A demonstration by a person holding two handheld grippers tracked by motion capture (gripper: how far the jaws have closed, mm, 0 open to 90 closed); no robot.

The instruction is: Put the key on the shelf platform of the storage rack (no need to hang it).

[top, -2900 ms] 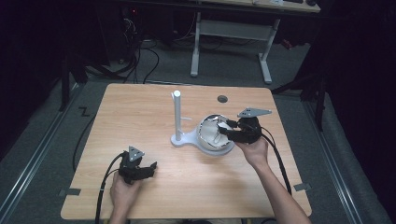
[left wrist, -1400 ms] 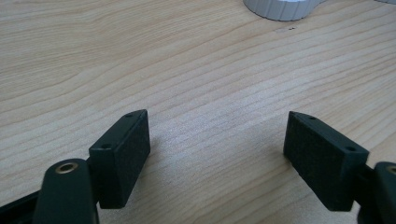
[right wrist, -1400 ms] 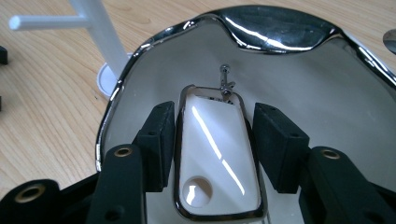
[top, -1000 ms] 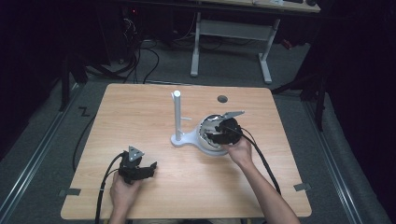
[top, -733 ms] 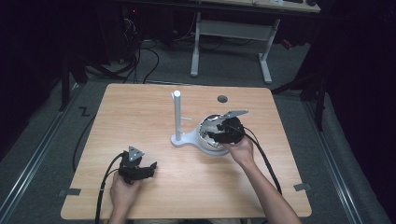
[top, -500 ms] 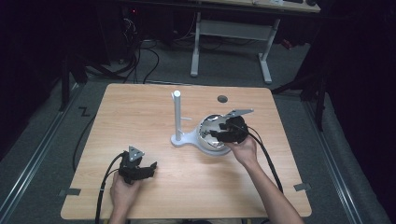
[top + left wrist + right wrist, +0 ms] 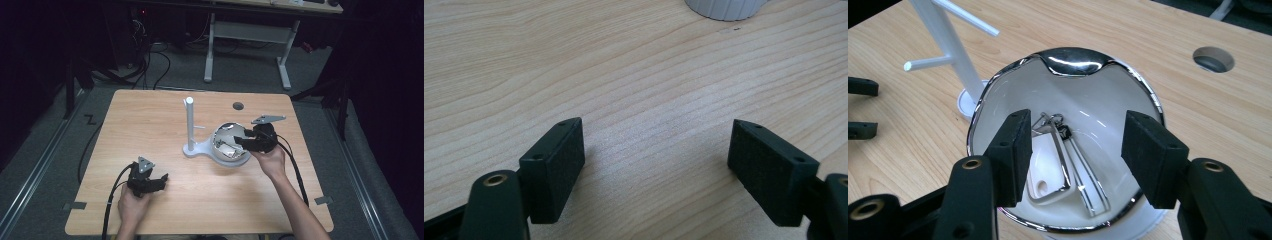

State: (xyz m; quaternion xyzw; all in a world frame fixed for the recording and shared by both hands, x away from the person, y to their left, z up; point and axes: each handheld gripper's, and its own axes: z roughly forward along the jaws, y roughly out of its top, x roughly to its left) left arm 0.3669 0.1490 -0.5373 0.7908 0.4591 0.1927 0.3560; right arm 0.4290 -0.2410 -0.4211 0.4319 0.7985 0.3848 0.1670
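A white bowl with a chrome rim (image 7: 220, 131) (image 7: 1073, 57) stands on the base of a white post stand (image 7: 189, 122) (image 7: 943, 35). In it lie a white tag in a metal frame (image 7: 1048, 170) and a thin metal clip (image 7: 1088, 185). My right gripper (image 7: 241, 141) (image 7: 1078, 125) hovers over the bowl's right side. Its jaws have just been opening, and nothing sits between the pads. My left gripper (image 7: 161, 179) (image 7: 656, 132) rests low over bare wood at the front left, jaws wide open and nothing between them.
The wooden table (image 7: 150, 125) has a round cable hole (image 7: 238, 106) (image 7: 1213, 58) behind the bowl. Two short pegs stick out of the post. In the left gripper view, a white ribbed base (image 7: 724, 7) lies ahead. Cables trail from both grippers toward the front edge.
My right gripper has drawn back to the right and lifted a little from inside the bowl. The left gripper and hand have stayed put.
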